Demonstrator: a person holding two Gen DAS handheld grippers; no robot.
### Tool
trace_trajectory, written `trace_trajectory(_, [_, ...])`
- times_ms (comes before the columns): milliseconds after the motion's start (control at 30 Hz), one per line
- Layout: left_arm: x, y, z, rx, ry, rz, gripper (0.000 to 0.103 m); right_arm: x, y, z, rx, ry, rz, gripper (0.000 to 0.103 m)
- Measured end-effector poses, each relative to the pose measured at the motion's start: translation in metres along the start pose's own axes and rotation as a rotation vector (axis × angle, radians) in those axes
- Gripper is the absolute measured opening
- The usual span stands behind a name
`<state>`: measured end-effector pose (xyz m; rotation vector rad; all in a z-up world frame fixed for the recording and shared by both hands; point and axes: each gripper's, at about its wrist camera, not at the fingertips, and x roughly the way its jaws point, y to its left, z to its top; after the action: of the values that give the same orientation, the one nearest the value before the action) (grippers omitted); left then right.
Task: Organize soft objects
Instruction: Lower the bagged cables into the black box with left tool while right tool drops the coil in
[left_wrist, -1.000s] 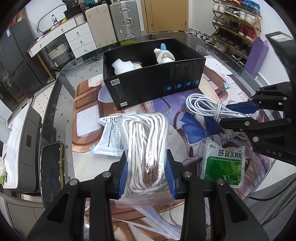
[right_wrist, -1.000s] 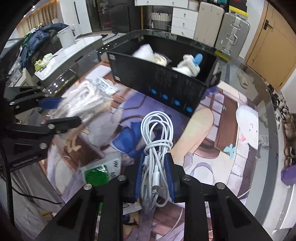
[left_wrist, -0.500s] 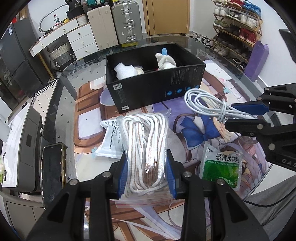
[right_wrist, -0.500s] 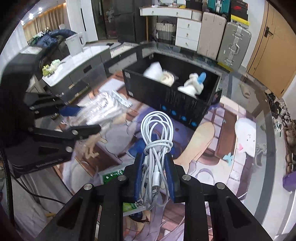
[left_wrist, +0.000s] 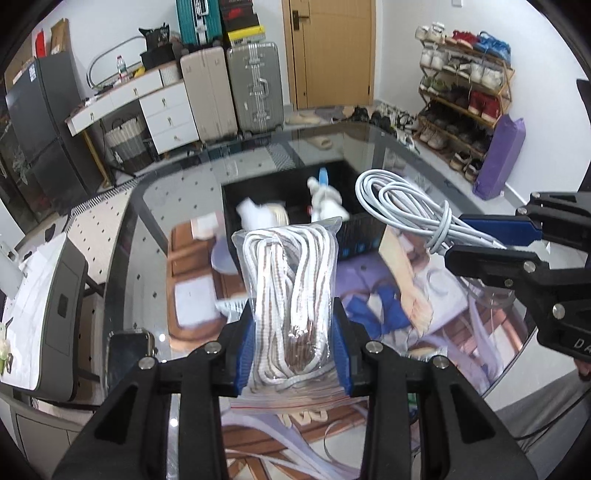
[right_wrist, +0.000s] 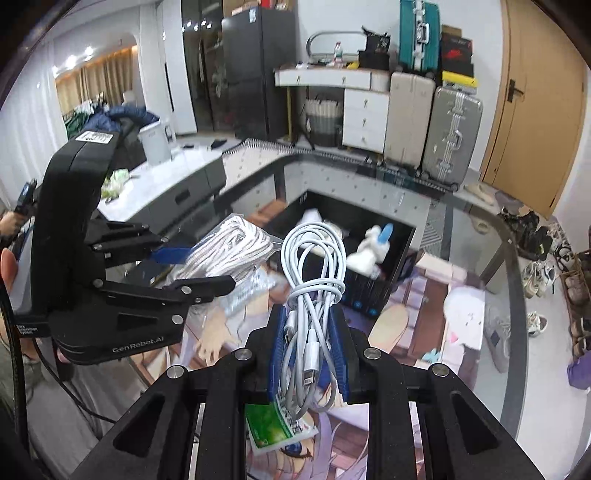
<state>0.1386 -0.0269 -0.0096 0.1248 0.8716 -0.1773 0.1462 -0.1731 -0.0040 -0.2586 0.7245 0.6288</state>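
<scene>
My left gripper (left_wrist: 293, 350) is shut on a clear zip bag of white and brown rope (left_wrist: 291, 291) and holds it up above the table. The bag also shows in the right wrist view (right_wrist: 225, 251). My right gripper (right_wrist: 308, 350) is shut on a coiled white charging cable (right_wrist: 314, 280), also lifted; in the left wrist view the cable (left_wrist: 402, 210) hangs over the black box. The open black box (right_wrist: 384, 284) lies ahead of both grippers and holds a white plush toy (right_wrist: 369, 251) and other white soft items (left_wrist: 258, 214).
A green medicine sachet (right_wrist: 277, 424) lies on the printed table mat under my right gripper. A phone (left_wrist: 127, 350) lies near the glass table's left edge. A white paper (left_wrist: 194, 299) lies on the mat left of the bag. Suitcases, drawers and a shoe rack stand beyond.
Both grippers have risen and tilted up with their loads, moving closer to the black box. The box now sits lower and partly behind the bag and cable.
</scene>
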Motion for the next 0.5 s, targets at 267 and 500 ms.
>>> trace_trajectory(267, [-0.004,0.010,0.030,-0.020,-0.095,-0.015,0.035,0.002,-0.008,0.027,0.052,-0.093,-0.025,0.023])
trace_trajectory(500, [0.011,0.027,0.060,-0.084,-0.176,-0.023,0.035,0.025,-0.023,0.049,0.099,-0.165,-0.056,0.023])
